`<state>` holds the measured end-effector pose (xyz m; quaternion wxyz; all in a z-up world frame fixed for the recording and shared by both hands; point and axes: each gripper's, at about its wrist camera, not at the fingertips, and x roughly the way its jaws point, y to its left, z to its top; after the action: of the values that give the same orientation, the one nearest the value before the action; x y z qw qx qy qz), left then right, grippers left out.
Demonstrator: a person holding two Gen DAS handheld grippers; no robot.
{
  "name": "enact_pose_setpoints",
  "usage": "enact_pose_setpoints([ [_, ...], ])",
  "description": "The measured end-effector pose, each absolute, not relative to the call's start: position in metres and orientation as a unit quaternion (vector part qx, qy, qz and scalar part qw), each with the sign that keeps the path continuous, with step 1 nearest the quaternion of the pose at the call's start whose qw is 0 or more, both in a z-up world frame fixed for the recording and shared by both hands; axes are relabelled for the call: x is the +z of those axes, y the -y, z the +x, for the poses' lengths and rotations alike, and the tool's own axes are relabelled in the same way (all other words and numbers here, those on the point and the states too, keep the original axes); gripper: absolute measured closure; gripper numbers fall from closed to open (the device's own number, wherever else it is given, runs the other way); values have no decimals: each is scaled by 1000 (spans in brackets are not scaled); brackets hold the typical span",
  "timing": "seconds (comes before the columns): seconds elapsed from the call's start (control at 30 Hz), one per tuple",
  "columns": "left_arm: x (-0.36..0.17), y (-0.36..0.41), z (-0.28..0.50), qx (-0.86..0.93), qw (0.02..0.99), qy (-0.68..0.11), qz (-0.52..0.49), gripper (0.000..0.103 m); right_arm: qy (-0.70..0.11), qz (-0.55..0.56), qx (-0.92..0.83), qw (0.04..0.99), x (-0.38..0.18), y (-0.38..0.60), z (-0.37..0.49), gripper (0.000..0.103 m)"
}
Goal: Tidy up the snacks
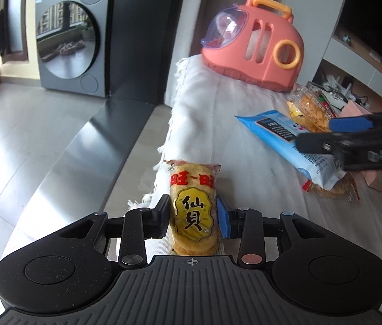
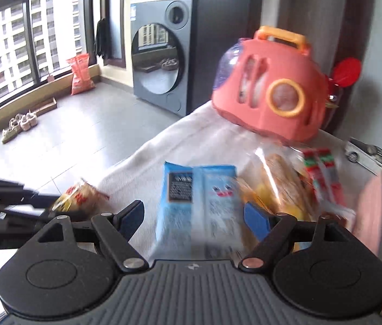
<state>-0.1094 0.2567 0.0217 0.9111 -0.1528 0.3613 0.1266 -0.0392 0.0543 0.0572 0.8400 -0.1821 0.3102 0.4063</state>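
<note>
Left gripper (image 1: 193, 218) clamped on rice cracker packet (image 1: 192, 205) at desk (image 1: 218, 124) edge, sorting underway. Right gripper (image 2: 194, 218) wide open, empty, straddling blue packet (image 2: 191, 205) near snack pile (image 2: 285, 189). Next likely: close on it, carefully.

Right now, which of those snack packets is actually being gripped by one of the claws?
The yellow rice cracker packet, alone near the cloth's edge, is clamped in the left gripper. The blue packet and the clear cracker bags lie ungripped.
</note>
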Motion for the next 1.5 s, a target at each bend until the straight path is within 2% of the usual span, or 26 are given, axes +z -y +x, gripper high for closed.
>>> enact_pose_setpoints([
  [0.3, 24, -245, -116, 105, 912, -358, -168, 62, -362, -206, 374, 829, 26, -81, -18, 21],
  [0.43, 23, -228, -119, 73, 912, -362, -177, 62, -363, -199, 377, 828, 32, -63, -28, 27],
  [0.57, 24, -211, -120, 53, 915, -365, -167, 62, -355, -189, 382, 832, 46, -31, -43, 28],
  [0.87, 29, -176, -111, 15, 920, -369, -133, 62, -308, -234, 379, 841, 55, 32, -93, 27],
  [1.13, 33, -149, -104, -14, 920, -375, -108, 63, -365, -212, 418, 804, 31, 61, -102, 24],
  [1.5, 27, -138, -102, -26, 916, -388, -97, 63, -358, -202, 413, 813, 32, 67, -97, 22],
])
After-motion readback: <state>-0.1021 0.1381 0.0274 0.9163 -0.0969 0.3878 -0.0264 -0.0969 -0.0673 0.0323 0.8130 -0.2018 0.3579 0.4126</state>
